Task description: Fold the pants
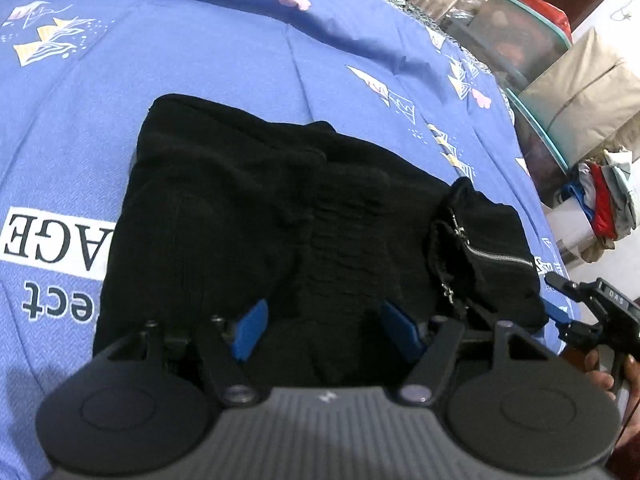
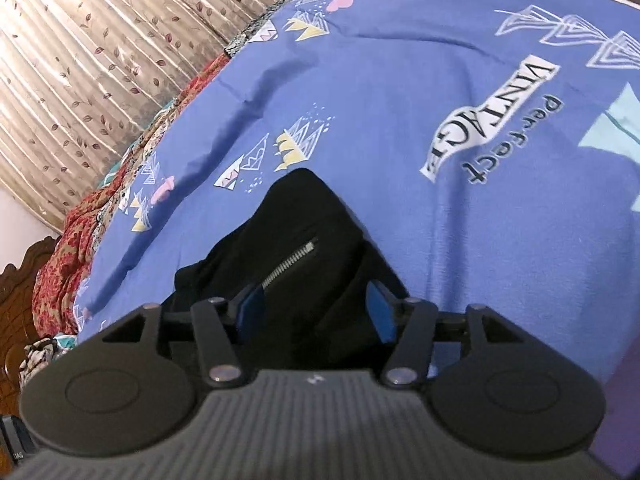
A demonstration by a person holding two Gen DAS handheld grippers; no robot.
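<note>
Black pants point(image 1: 256, 208) lie bunched on a blue printed bedsheet point(image 1: 200, 52). My left gripper point(image 1: 320, 328) is open, its blue pads point(image 1: 250, 330) wide apart over the near edge of the pants. A zippered part of the pants point(image 1: 484, 244) lies at the right. In the right wrist view my right gripper point(image 2: 316, 312) is open with its blue pads point(image 2: 380, 312) on either side of the zippered black fabric point(image 2: 288, 248). The right gripper also shows in the left wrist view point(image 1: 560, 300), at the right edge of the pants.
The bedsheet point(image 2: 400, 100) covers a bed. A leaf-patterned curtain point(image 2: 80, 60) and a red patterned cloth point(image 2: 64, 248) lie beyond its far edge. Plastic bins point(image 1: 520, 44), a beige covered box point(image 1: 580, 92) and a clothes pile point(image 1: 604, 200) stand beside the bed.
</note>
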